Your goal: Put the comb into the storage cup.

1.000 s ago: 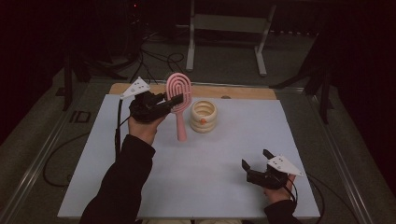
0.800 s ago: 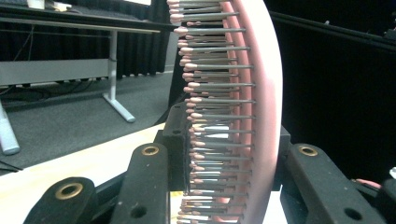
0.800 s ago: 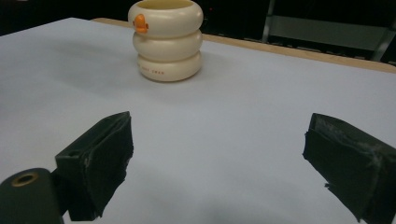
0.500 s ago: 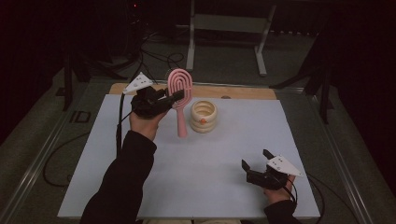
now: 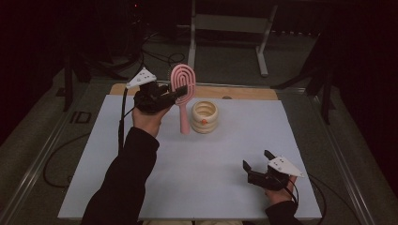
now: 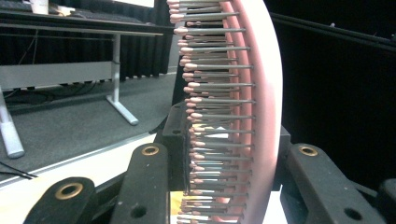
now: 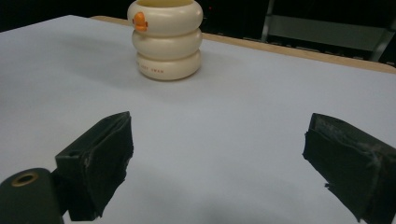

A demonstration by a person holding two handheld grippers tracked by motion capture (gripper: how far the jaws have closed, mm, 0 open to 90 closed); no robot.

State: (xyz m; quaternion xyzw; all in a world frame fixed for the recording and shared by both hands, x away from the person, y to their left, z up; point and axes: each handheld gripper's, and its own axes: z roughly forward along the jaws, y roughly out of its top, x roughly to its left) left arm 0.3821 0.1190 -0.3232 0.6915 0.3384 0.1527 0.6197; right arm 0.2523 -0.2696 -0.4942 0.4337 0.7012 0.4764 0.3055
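Note:
A pink hairbrush (image 5: 182,83) stands upright, oval head up and handle (image 5: 185,123) hanging down just left of a cream ribbed cup (image 5: 204,116). My left gripper (image 5: 177,93) is shut on the brush's head from the left. In the left gripper view the brush (image 6: 261,107) is edge-on between the black jaws, bristles (image 6: 215,116) pointing left. My right gripper (image 5: 257,161) rests near the table's front right, open with nothing in it. Its view looks past its pads (image 7: 109,154) to the cup (image 7: 166,39), which has an orange mark.
The white table top (image 5: 225,154) has a wooden strip (image 5: 244,92) along its far edge. Beyond it stand a metal table frame (image 5: 230,23) and cables on a dark floor. A cable (image 5: 123,117) trails from the left gripper.
The left hand has lifted the brush slightly and carried it a little toward the back of the table. The right gripper has not moved.

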